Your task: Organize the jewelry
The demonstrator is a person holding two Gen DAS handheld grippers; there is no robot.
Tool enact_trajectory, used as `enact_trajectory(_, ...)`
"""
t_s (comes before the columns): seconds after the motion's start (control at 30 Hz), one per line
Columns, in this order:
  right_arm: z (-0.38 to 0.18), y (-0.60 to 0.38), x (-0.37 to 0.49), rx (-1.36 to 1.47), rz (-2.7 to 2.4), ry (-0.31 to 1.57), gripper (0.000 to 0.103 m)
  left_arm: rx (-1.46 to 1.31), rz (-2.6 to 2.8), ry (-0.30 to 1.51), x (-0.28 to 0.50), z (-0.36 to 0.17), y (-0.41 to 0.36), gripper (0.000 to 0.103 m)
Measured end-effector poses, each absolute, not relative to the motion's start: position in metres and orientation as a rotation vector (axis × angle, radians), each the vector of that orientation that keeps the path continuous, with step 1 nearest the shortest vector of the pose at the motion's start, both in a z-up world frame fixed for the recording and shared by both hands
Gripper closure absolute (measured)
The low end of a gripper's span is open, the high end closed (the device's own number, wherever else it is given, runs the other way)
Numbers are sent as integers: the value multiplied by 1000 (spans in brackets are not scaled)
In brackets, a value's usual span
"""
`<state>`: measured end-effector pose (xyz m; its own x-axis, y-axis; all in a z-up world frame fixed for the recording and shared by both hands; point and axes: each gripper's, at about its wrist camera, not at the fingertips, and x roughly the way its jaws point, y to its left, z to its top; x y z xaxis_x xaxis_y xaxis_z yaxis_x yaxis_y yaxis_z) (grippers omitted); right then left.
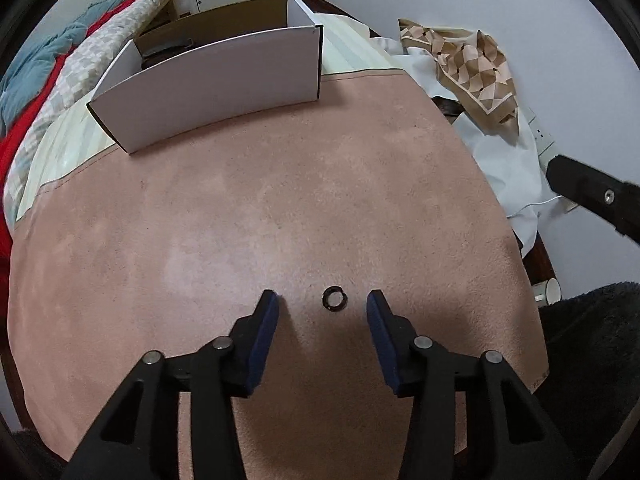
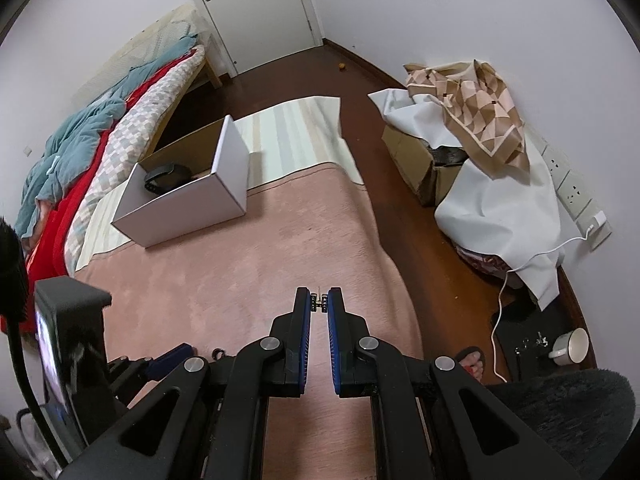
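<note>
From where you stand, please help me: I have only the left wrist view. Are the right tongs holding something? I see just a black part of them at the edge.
Observer: Yes. The right tongs are shut on a small metal piece, pinched at the very tips.
Operator: Thank you. And inside the box? I see only something dark there.
Observer: A black band lies in the white box, toward its left end.
Operator: Is anything beside the rug on the right?
Observer: A foot in a sandal rests on the dark floor, just off the right edge of the pink rug.
</note>
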<state>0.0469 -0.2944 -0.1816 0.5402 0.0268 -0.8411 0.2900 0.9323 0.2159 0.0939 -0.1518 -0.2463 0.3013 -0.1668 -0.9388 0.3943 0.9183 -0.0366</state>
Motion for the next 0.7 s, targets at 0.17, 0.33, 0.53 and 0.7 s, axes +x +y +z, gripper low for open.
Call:
enact_trajectory(0.17, -183, -297, 49, 362, -165, 993, 94, 219, -384, 1197, 96, -246, -149, 94)
enact_trajectory(0.33, -181, -292, 50, 354, -155, 988, 94, 196, -385, 1180, 96, -242, -143, 94)
enact_trajectory(0.53, -170, -289, 53, 351, -139, 971, 94, 155, -394, 1131, 97, -214, -135, 94)
enact_trajectory(0.7, -150, -278, 72, 359, -81, 946, 94, 75, -388, 1075, 120, -166, -114, 94)
